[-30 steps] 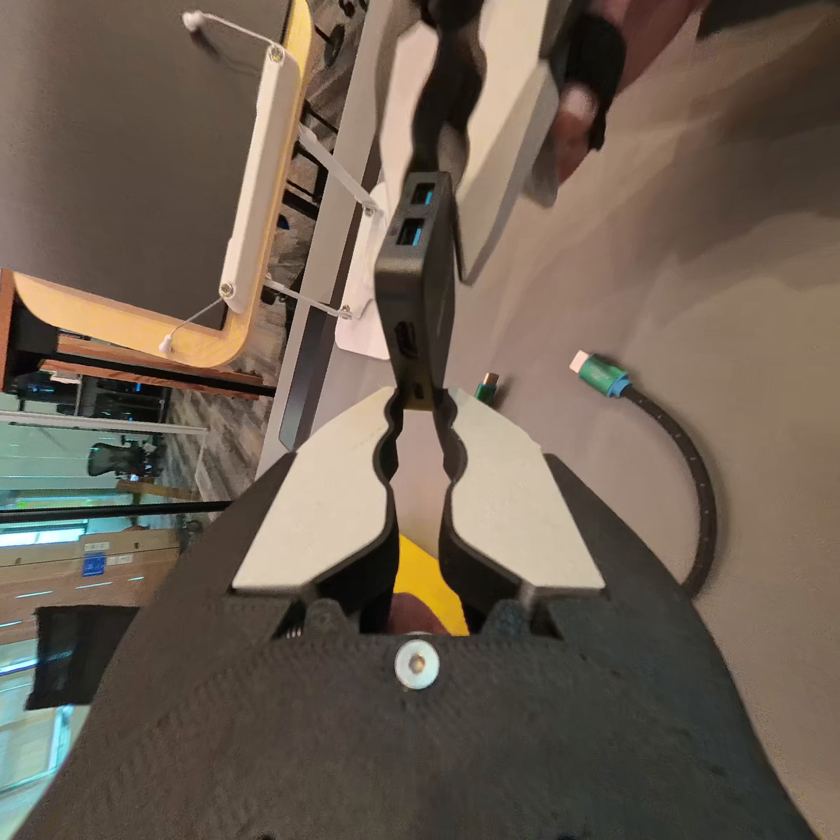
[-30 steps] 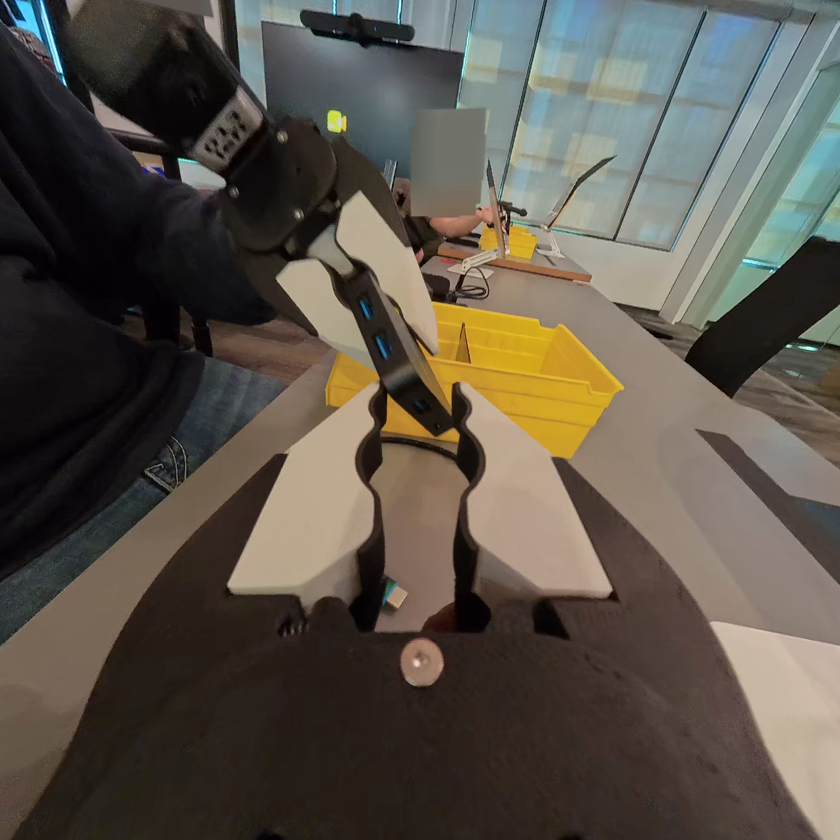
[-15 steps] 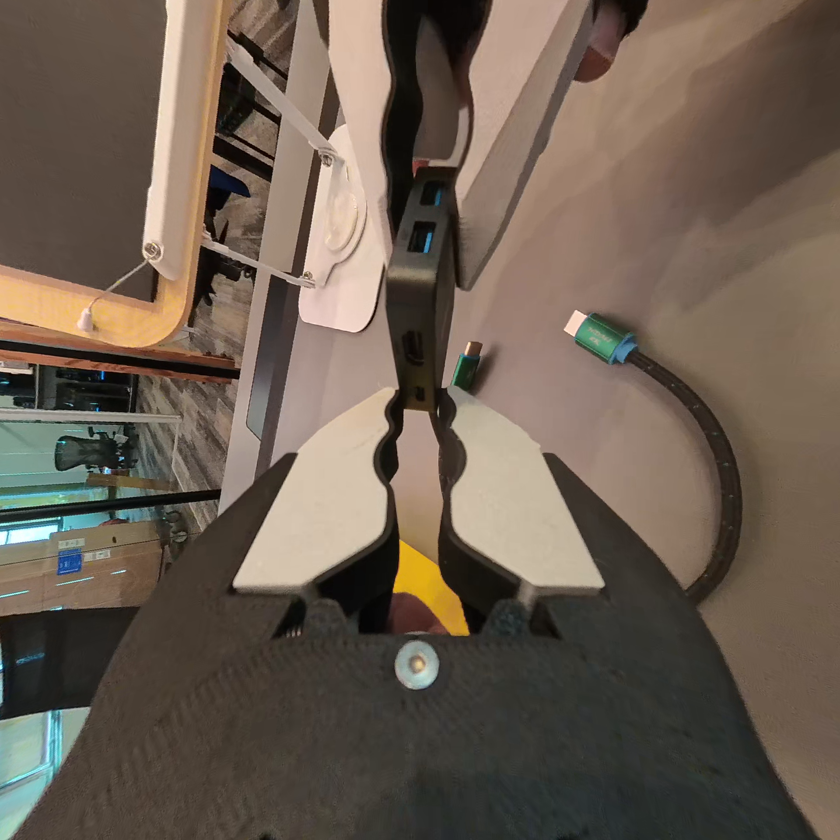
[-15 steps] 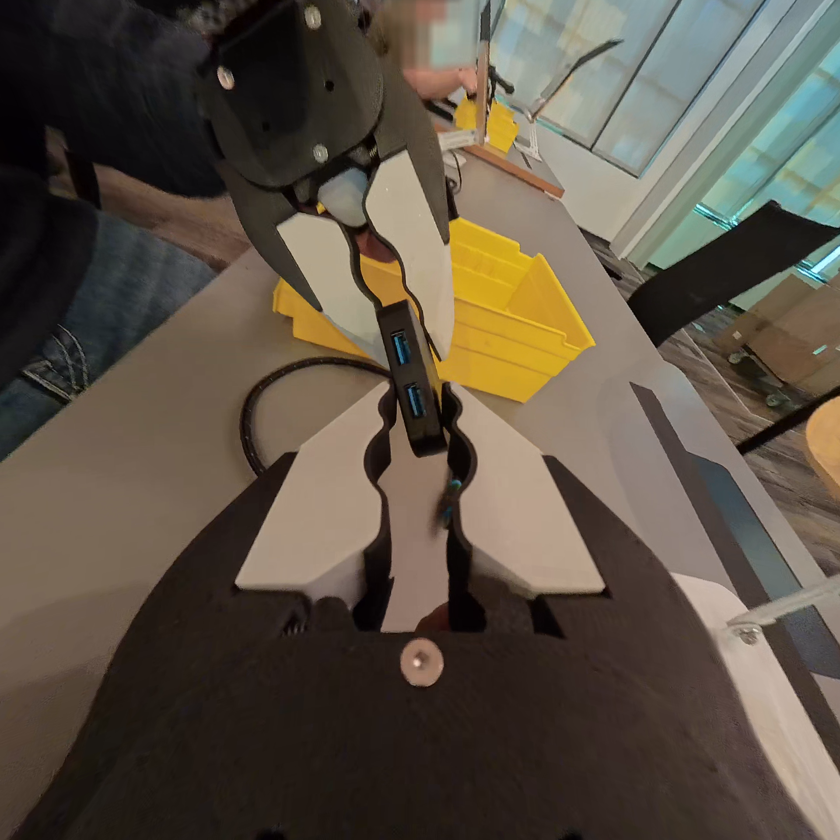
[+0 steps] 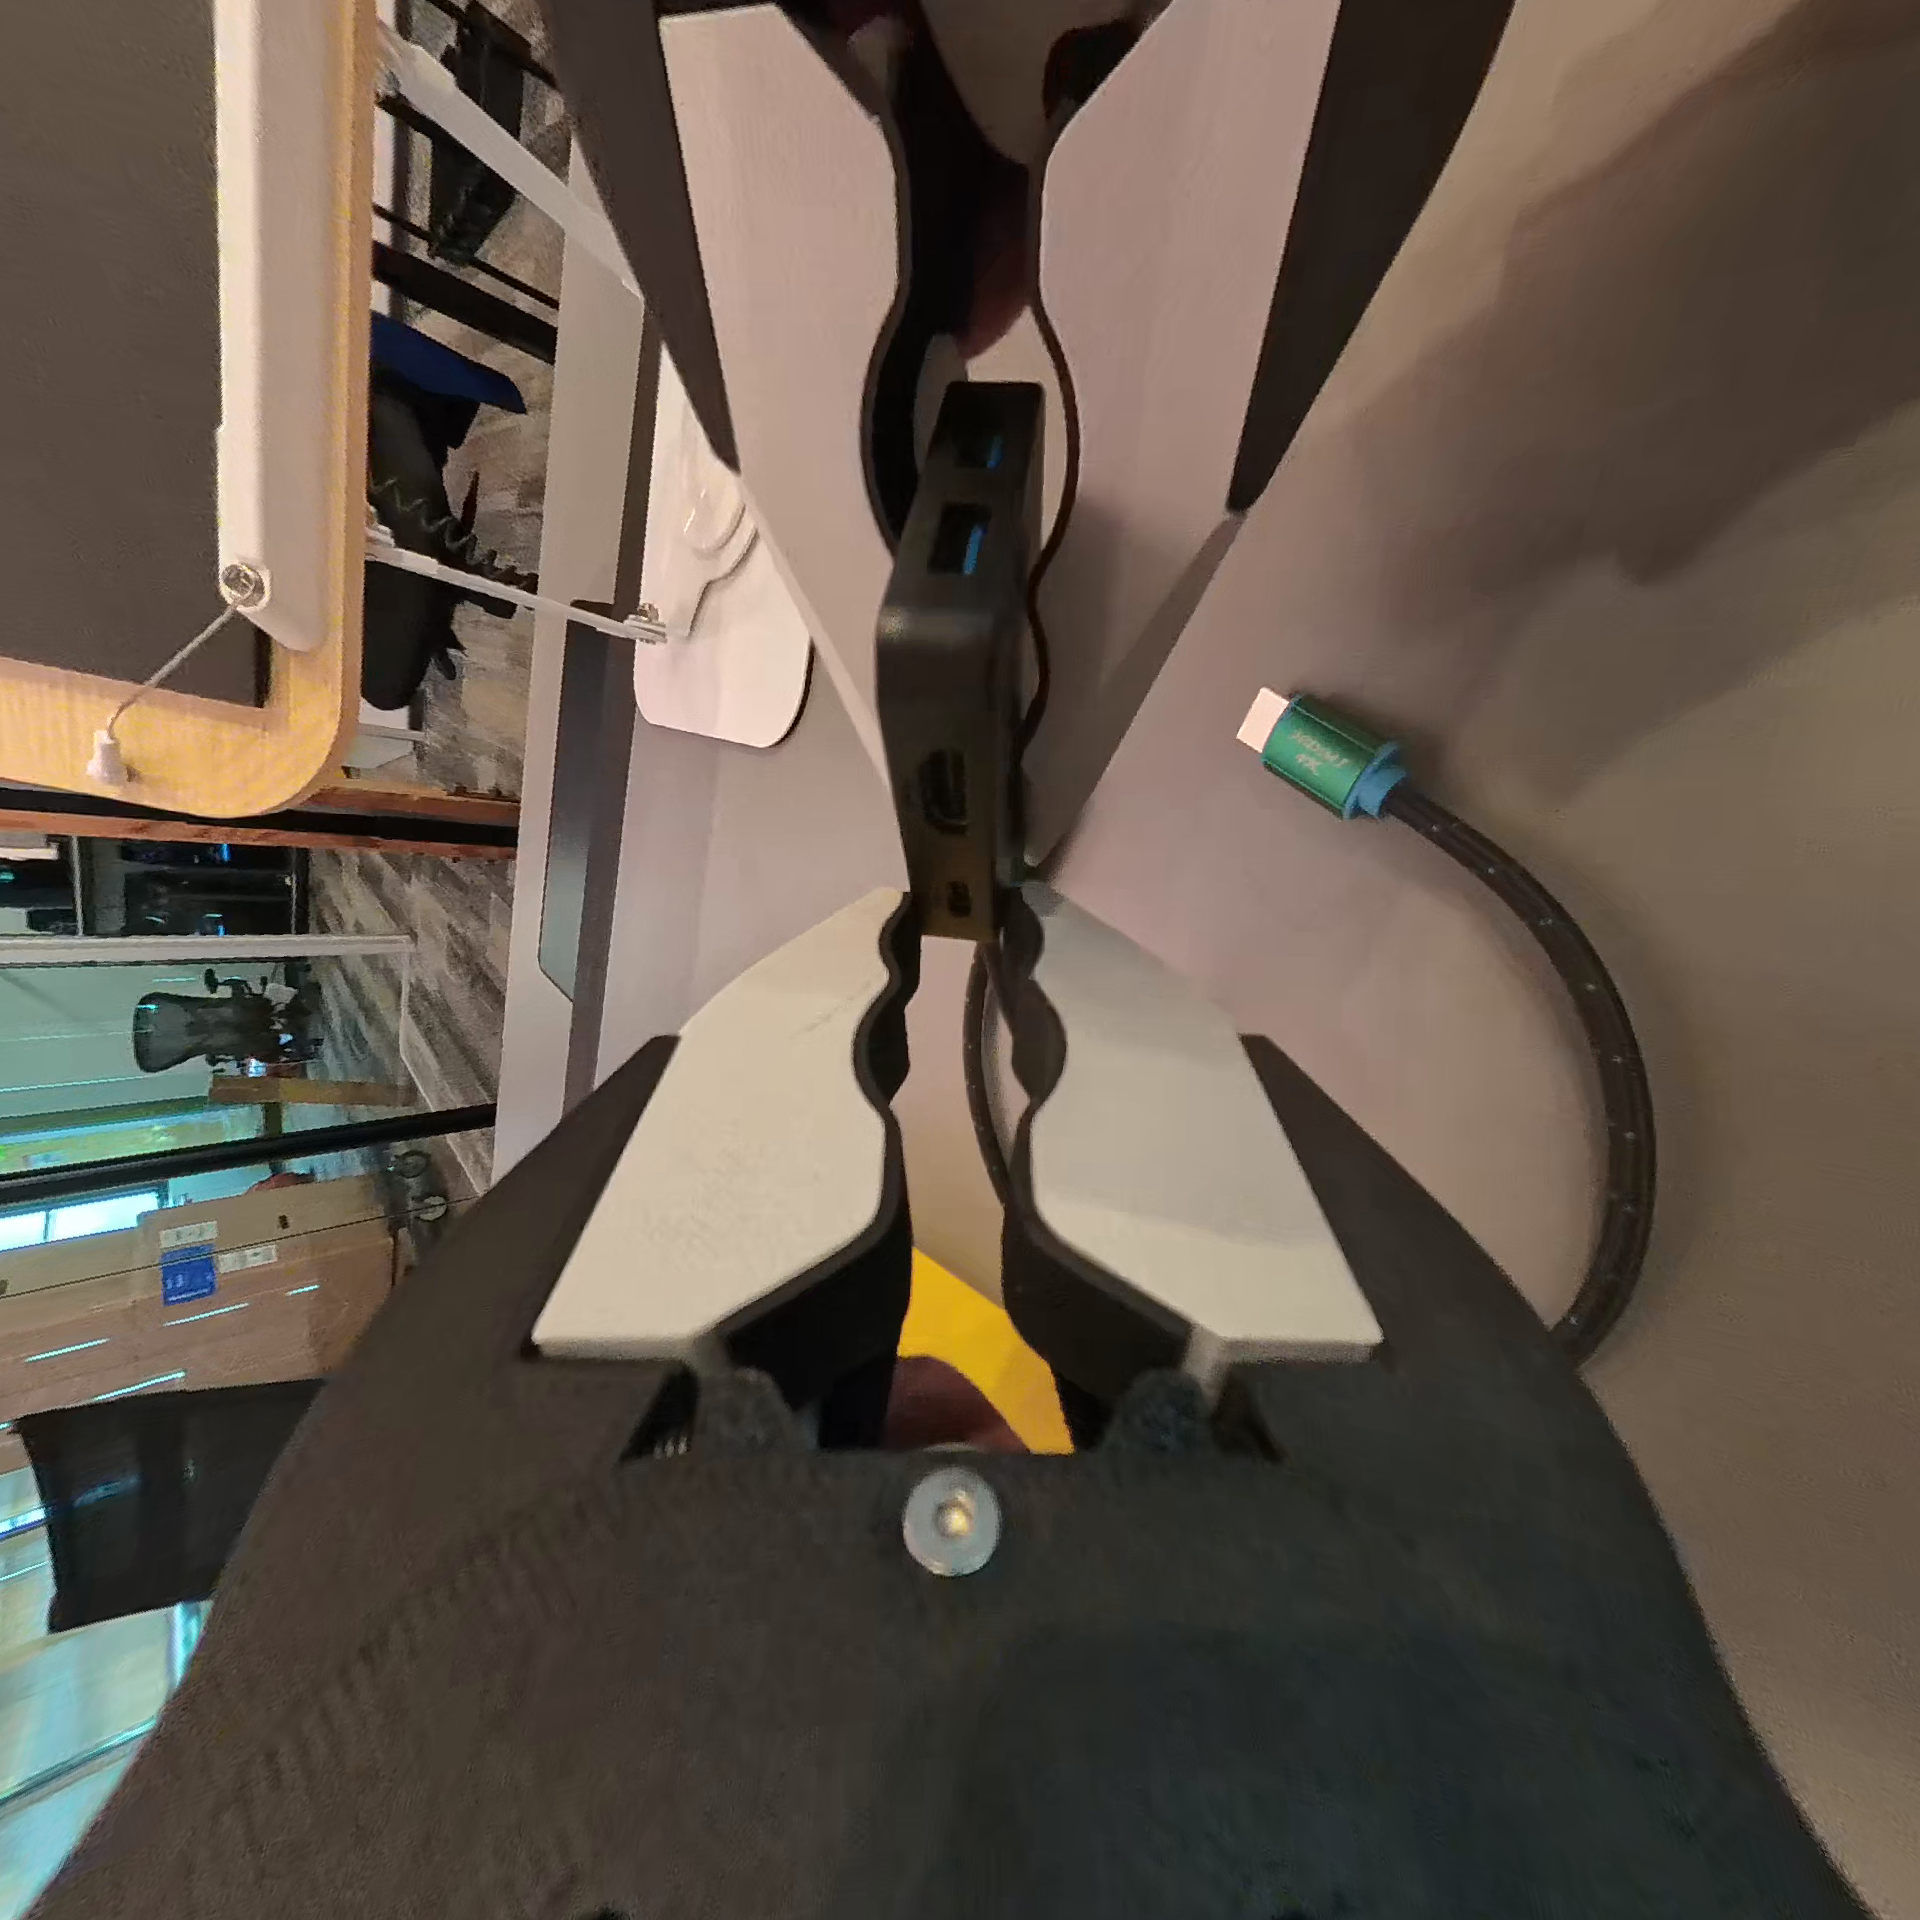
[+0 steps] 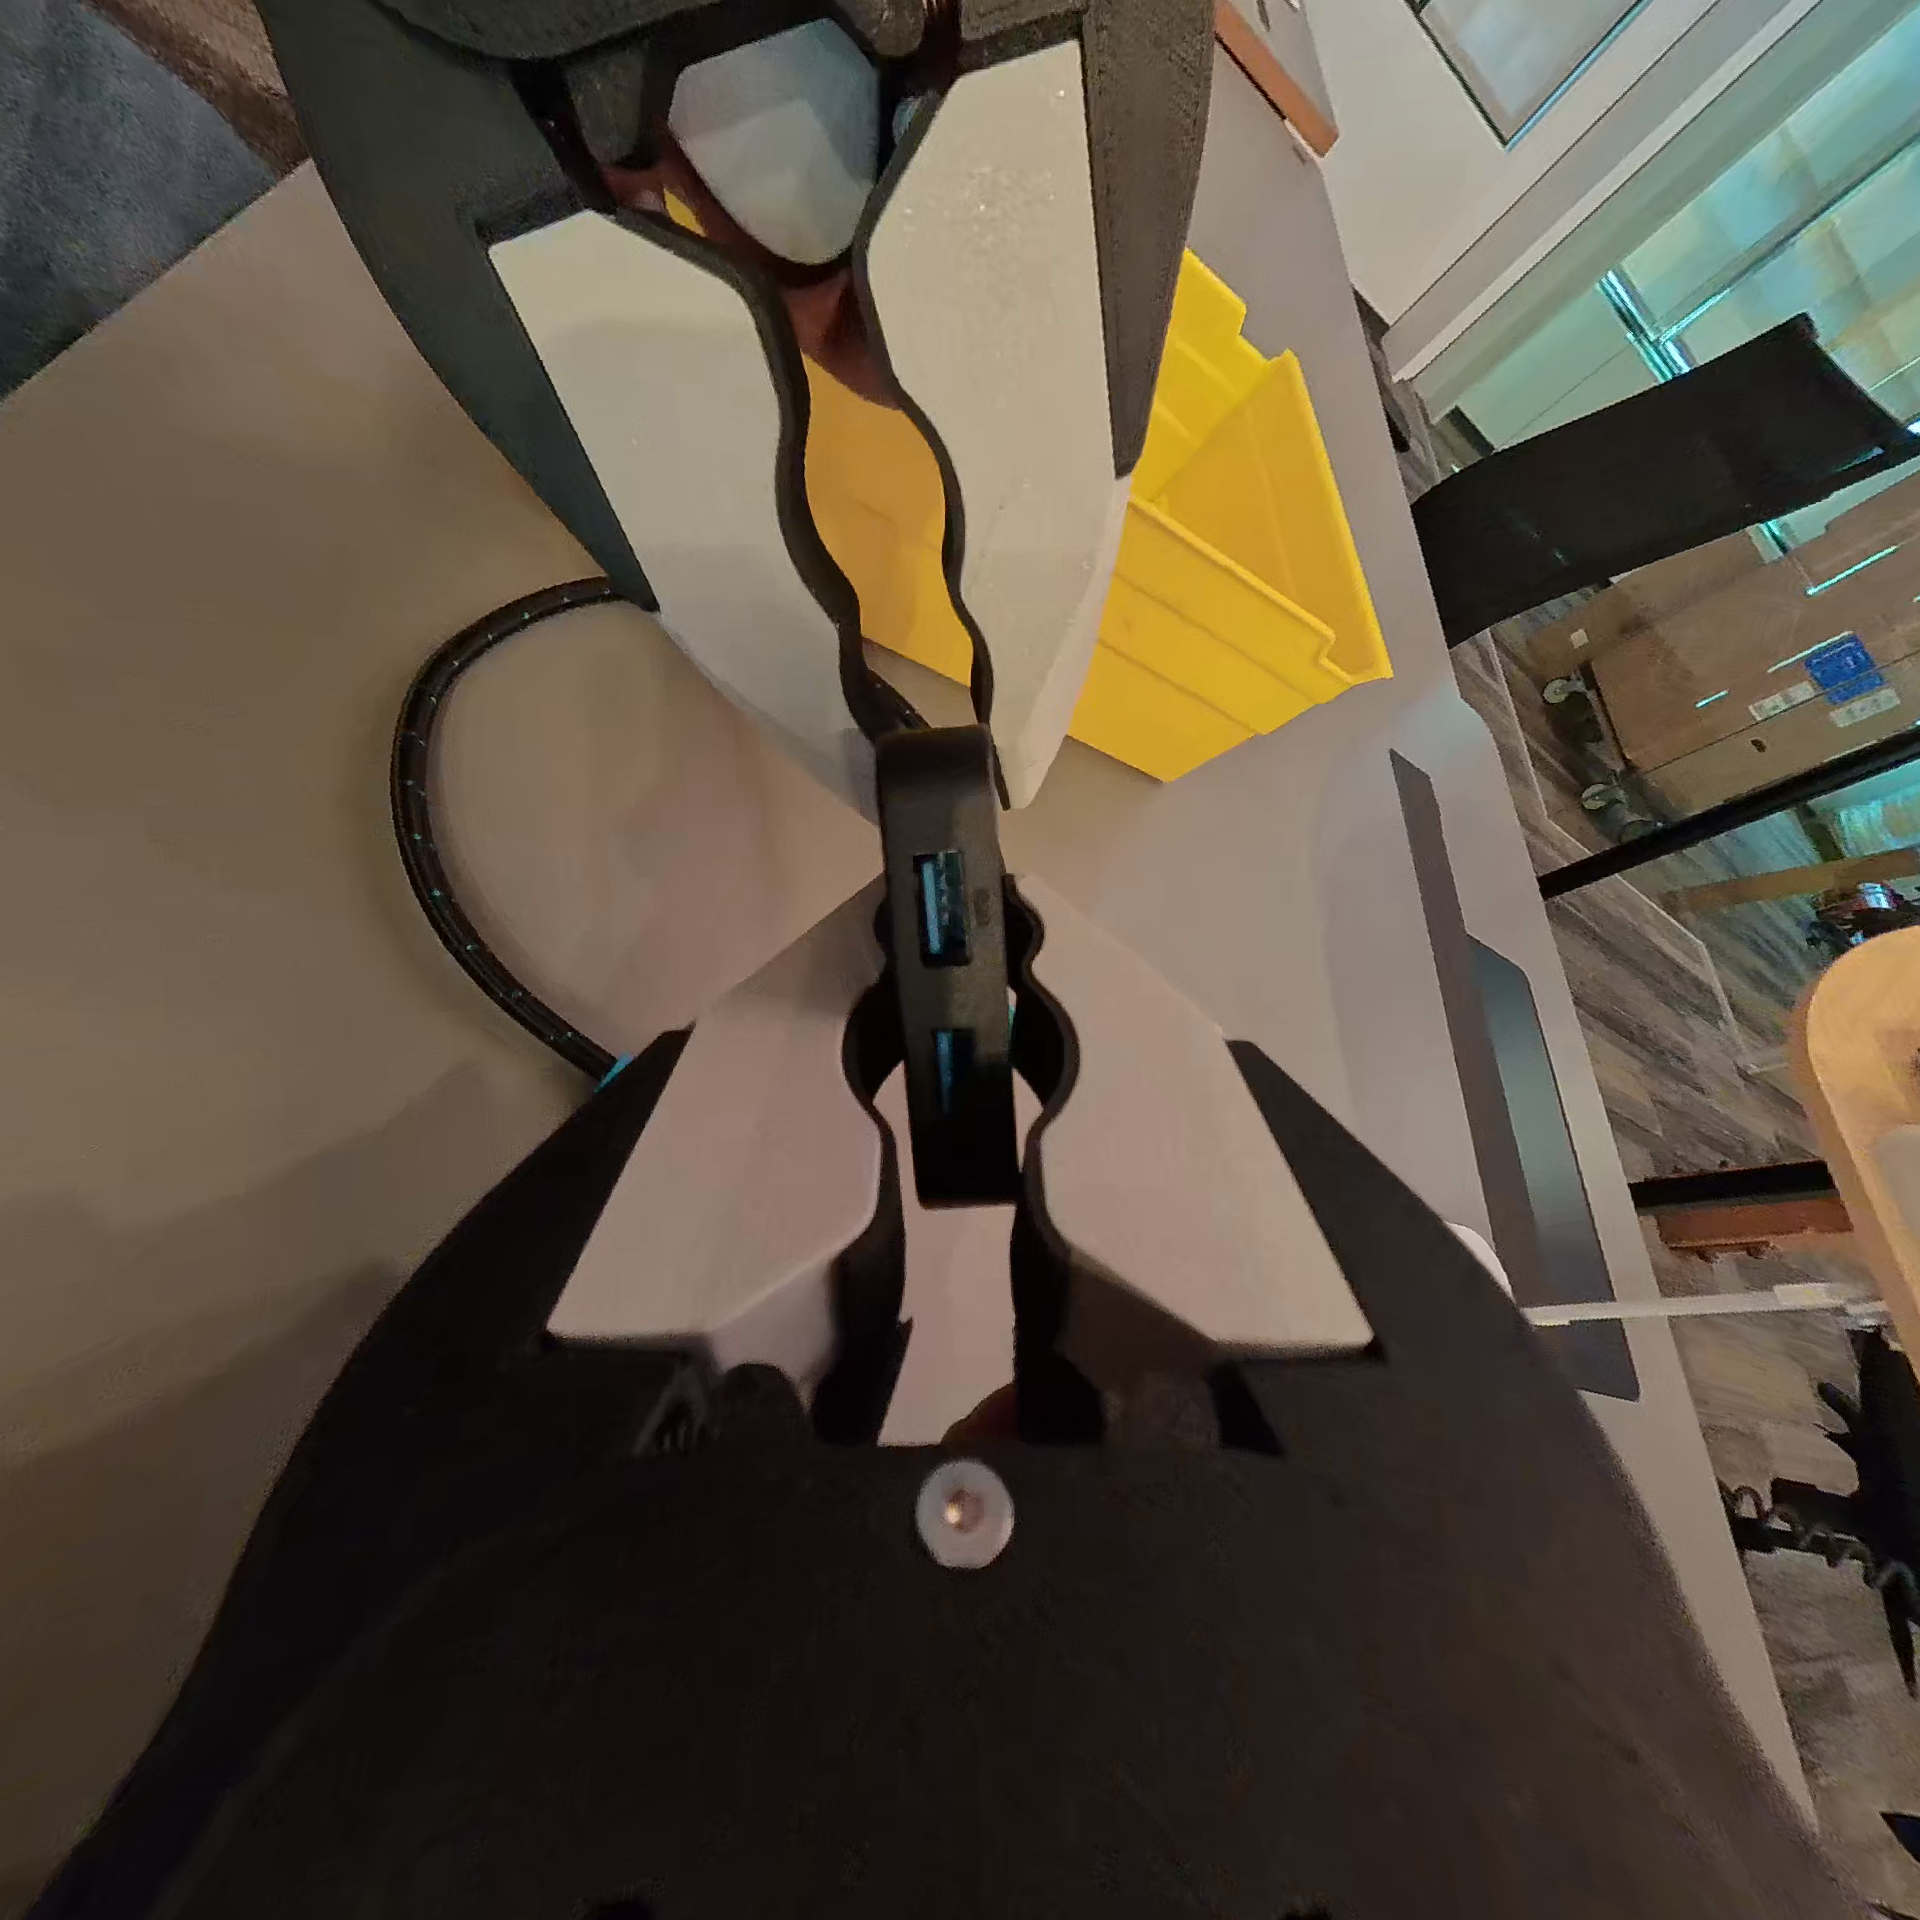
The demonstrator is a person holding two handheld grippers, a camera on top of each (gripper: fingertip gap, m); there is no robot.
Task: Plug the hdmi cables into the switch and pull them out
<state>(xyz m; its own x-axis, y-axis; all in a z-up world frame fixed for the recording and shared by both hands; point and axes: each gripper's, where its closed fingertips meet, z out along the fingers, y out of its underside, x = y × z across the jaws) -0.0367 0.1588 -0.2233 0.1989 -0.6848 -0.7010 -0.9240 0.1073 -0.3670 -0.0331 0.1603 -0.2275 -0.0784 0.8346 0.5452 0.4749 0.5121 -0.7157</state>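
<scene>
Two tongs (image 5: 956,909) (image 6: 951,925) pinch slim matte-black switch (image 5: 961,665); braided cable (image 5: 1590,1039) loose.

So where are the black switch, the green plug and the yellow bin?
switch (image 5: 951,665): left wrist view, its side with the ports.
green plug (image 5: 1317,755): left wrist view, its green shell.
yellow bin (image 6: 1226,613): right wrist view, its outer wall.

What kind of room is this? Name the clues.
Probably an office or meeting room: a long grey table, a rolling office chair behind glass partitions, and stacked cardboard boxes by big windows.
</scene>
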